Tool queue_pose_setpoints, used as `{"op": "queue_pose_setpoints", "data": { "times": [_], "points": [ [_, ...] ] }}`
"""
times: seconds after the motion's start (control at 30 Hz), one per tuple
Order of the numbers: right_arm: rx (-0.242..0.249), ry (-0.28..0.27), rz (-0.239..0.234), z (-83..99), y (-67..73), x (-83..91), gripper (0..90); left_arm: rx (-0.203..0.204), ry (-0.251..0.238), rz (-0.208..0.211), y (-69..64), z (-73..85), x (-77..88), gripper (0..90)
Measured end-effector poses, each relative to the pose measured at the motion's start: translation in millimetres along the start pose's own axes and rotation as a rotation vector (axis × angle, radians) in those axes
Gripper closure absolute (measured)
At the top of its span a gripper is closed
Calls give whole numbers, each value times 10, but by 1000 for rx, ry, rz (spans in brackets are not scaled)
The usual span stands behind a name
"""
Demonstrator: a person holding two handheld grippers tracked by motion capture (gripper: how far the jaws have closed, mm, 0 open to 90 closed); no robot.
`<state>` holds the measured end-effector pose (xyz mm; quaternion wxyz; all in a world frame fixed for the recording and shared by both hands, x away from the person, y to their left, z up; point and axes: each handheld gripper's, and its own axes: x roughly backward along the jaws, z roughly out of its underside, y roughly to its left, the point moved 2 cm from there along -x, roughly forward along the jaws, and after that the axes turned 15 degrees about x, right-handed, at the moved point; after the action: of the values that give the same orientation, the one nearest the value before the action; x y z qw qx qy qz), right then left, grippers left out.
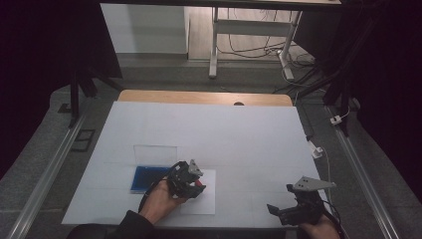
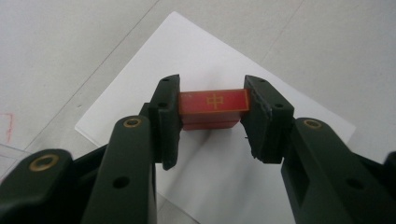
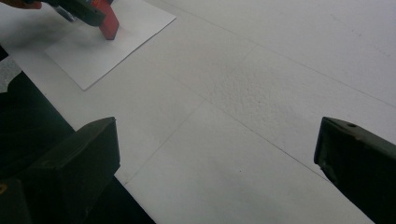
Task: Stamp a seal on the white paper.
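A: Quick pass, left to right, everything placed off the small white paper sheet (image 1: 201, 196). Just left of the sheet, touching its edge as far as I can tell: one flat blue tray (image 1: 145, 178) with a clear plastic lid (image 1: 155, 152) standing up behind it.

B: Progress?

A: I'd say the middle of a stamping step. The left gripper (image 2: 212, 109) has its jaws clamped on the ends of a red rectangular stamp block with a gold character on its face (image 2: 213, 102), and in the right gripper view the block (image 3: 108, 22) sits bottom-down on the sheet. Can't tell if any mark is printed; the paper around it looks blank. Left to do, by my guess: lift off, check the print, return the block toward the tray.

B: Right side?

A: Right gripper (image 1: 292, 209) is well right of the sheet, near the white table cover's (image 1: 239, 134) front edge, jaws spread wide, nothing between them.

B: Counts?

A: One sheet, one tray, one lid, one stamp block, two grippers.
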<state>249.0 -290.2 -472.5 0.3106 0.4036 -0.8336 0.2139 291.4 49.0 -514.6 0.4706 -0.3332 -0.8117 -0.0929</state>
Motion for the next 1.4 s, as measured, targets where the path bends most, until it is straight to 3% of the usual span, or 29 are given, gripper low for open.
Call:
{"op": "queue_pose_setpoints", "data": {
  "times": [0.17,0.57,0.67,0.8,1.0,1.27,1.4],
  "points": [
    [-1,-3,-2,0,1,-3,4,-9,-5,-17,-24,7,-2,589],
    [3,-1,-1,1,1,-1,4,56,-18,80,111,21,-8,589],
    [4,0,-2,1,1,-1,4,52,-19,75,104,23,-9,589],
    [2,-2,-3,0,2,-5,4,20,-23,31,44,31,-9,590],
    [3,-1,-6,-1,4,-10,4,8,-25,-7,-10,36,-8,590],
    [4,0,-5,1,3,-7,4,56,-30,41,57,41,-6,588],
    [3,-1,-5,2,3,-6,4,57,-39,49,67,49,-6,586]
  ]
}}
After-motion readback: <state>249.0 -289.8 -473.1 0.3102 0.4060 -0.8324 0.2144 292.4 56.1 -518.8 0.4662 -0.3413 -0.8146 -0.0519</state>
